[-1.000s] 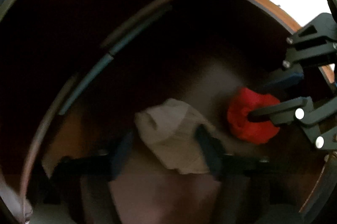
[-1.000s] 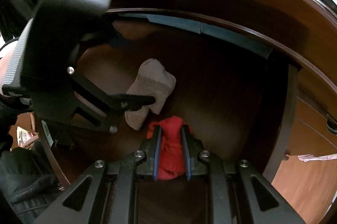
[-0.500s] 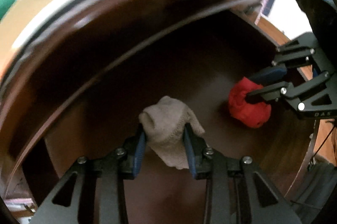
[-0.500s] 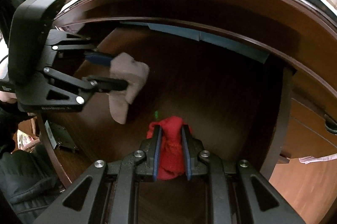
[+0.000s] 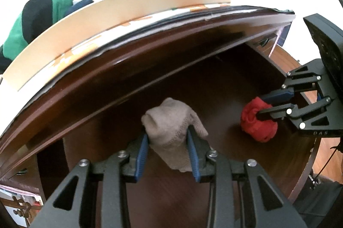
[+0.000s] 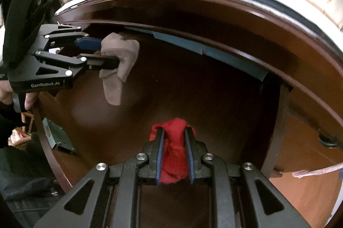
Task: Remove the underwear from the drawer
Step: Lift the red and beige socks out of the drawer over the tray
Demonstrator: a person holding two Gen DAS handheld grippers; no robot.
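Left tongs point(image 5: 168, 155) are pinching a beige cloth bundle point(image 5: 171, 127) between the blue pads point(image 5: 142, 155), pads pressing into it on both sides. Bundle is hanging clear above the drawer floor point(image 5: 225, 127), its loose end drooping below the tips in the right wrist view point(image 6: 112, 91).

Right tongs point(image 6: 174, 155) are pinching a red cloth bundle point(image 6: 173, 155), gap narrow, fabric bulging out ahead of the tips and below them. In the left wrist view the red bundle point(image 5: 258, 124) is sitting to the right of the left tongs, well apart from the beige one, with the right tongs point(image 5: 262, 106) coming in from the right edge.

Both bundles are sitting over the open dark-wood drawer point(image 6: 214, 99), inside its walls. Can't tell whether the red one is touching the floor.

Beyond the tongs, above the drawer, a surface edge point(image 5: 133, 7) is carrying a pile of clothes point(image 5: 42, 14).

A hand point(image 6: 30, 99) is gripping the left tongs' handle at the left edge of the right wrist view.
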